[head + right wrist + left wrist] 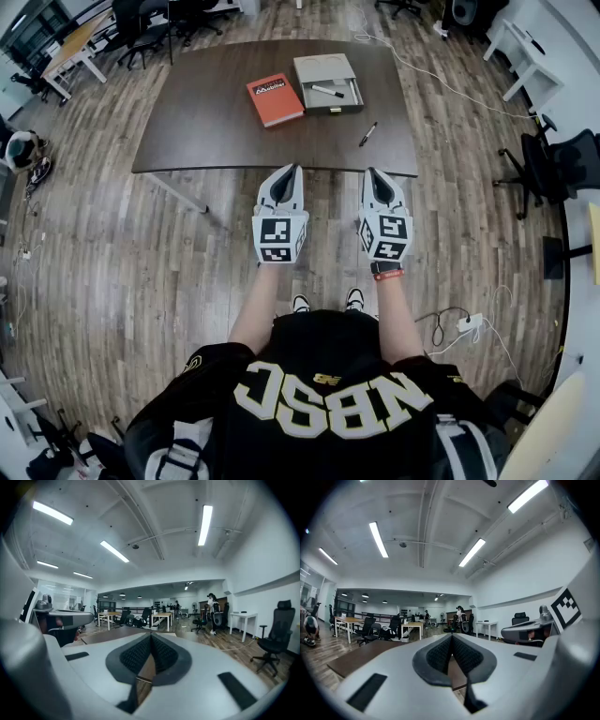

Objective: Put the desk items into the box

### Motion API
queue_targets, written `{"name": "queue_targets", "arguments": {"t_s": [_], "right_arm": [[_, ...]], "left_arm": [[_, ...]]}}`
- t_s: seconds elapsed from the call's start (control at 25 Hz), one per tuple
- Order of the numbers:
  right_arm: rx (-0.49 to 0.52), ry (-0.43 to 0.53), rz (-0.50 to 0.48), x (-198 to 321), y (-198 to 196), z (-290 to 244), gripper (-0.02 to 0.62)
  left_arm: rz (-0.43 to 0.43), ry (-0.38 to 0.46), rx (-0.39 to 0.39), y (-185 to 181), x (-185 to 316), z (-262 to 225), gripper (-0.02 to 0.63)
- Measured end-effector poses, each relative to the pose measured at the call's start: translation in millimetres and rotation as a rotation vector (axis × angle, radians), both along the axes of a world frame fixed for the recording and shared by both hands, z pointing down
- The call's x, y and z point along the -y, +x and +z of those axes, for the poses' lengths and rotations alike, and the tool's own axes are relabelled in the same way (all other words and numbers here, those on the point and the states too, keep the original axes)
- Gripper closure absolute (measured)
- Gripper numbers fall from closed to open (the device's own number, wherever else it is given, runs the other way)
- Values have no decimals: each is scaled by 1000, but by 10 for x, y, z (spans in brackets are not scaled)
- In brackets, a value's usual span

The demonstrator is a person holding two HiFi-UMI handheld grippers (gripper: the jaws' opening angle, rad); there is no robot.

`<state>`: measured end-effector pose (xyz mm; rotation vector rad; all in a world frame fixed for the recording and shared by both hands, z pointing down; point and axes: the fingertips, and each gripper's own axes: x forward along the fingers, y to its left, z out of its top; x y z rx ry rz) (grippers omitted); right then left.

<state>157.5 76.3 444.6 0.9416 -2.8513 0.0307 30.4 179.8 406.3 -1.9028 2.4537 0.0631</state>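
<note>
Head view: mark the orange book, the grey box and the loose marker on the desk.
orange book (pixel 275 99), head view, centre of its cover.
grey box (pixel 323 68), head view, its far flat panel.
loose marker (pixel 368 134), head view, middle of its barrel.

We're in a black short-sleeved jersey (pixel 319 342), with big cream block letters (pixel 333 401) edged in gold across it. There's a small gold logo (pixel 325 378) just above them and a gold patch (pixel 192 363) on the left sleeve. On our right wrist sits a dark wristband (pixel 386 272) with an orange strap. Down below, white shoes (pixel 300 304) with dark trim. The left gripper (pixel 286 171) and right gripper (pixel 373 172) have smooth white shells, and each carries a cube (pixel 279 239) of black-and-white square markers. Up close, dark grey ribbed pads (pixel 438 656) sit in a grey collar, and black slots (pixel 365 692) are set in the white casing.
</note>
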Motion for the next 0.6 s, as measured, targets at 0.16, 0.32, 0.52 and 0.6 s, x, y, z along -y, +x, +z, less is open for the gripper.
{"name": "queue_targets", "arguments": {"t_s": [0.16, 0.32, 0.52, 0.6], "right_arm": [[-7, 9, -9, -179, -162, 8, 586], [-14, 5, -24, -340, -235, 49, 586], [-32, -17, -24, -345, -343, 156, 586], [-29, -27, -25, -286, -423, 179, 586]], "left_arm": [[-3, 1, -13, -145, -169, 61, 594], [-21, 12, -52, -247, -357, 153, 594], [-24, 15, -81, -353, -416, 279, 594], [-25, 18, -88, -409, -367, 293, 594]]}}
